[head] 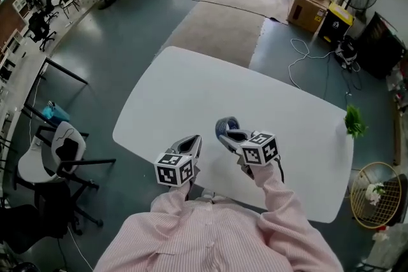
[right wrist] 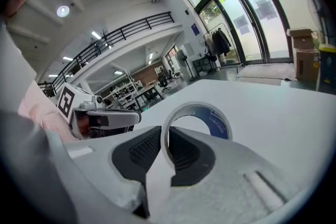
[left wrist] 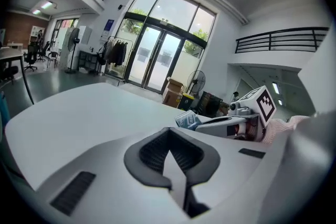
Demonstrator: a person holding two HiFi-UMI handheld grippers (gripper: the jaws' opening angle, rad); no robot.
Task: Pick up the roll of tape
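Clamping the roll of tape (right wrist: 218, 123) by its wall, right tool (right wrist: 166, 136) holds it straight ahead, ring upright; left tool (left wrist: 169, 152) clenched empty alongside.

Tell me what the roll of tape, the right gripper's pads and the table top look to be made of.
Roll of tape: a thin, pale, slightly glossy wound film over a blue printed core, probably cardboard.
Right gripper pads: dark, matte and finely ribbed, so likely rubber.
Table: white and smooth with a faint sheen; it could be laminate or painted board, but the look leaves that open.
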